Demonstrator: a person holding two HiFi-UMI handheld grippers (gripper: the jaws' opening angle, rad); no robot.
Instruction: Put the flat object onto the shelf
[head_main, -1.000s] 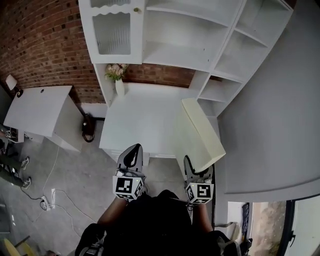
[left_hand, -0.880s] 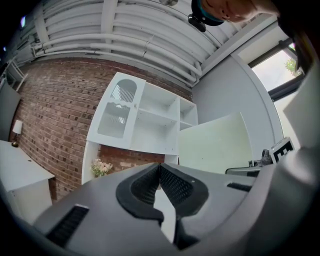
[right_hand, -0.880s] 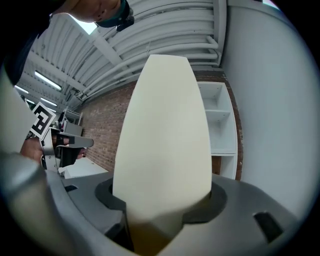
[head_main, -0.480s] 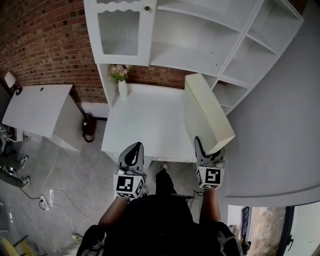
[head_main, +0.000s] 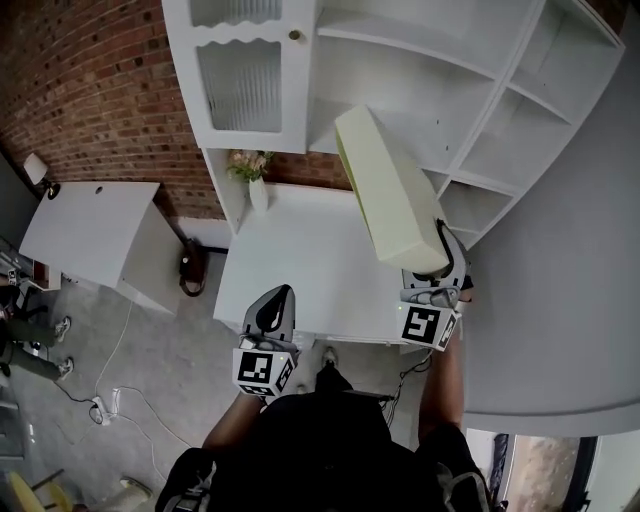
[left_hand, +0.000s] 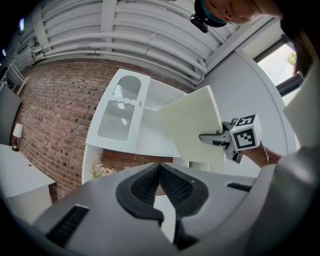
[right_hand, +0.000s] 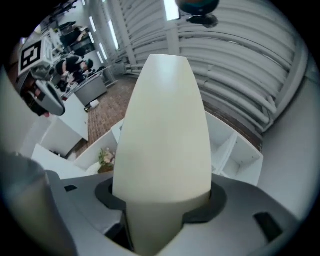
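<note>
A cream flat box (head_main: 388, 190) is held at its near end by my right gripper (head_main: 436, 268), whose jaws are shut on it. The box slants up and away, its far end in front of the white shelf unit (head_main: 420, 60). In the right gripper view the box (right_hand: 162, 135) fills the middle between the jaws. My left gripper (head_main: 272, 312) hangs low near the front edge of the white desk (head_main: 300, 260), shut with nothing in it. From the left gripper view I see the box (left_hand: 192, 122) and the right gripper (left_hand: 225, 141) against the shelf unit.
A glass-fronted cabinet door (head_main: 240, 70) is at the shelf unit's left. A vase of flowers (head_main: 255, 172) stands at the desk's back left. A second white table (head_main: 85, 225) is at the left, a brick wall (head_main: 90, 90) behind. Cables (head_main: 110, 395) lie on the floor.
My right gripper has risen and moved forward with the box, whose far end swung up and left from over the desk to in front of the shelves. The left gripper has barely moved.
</note>
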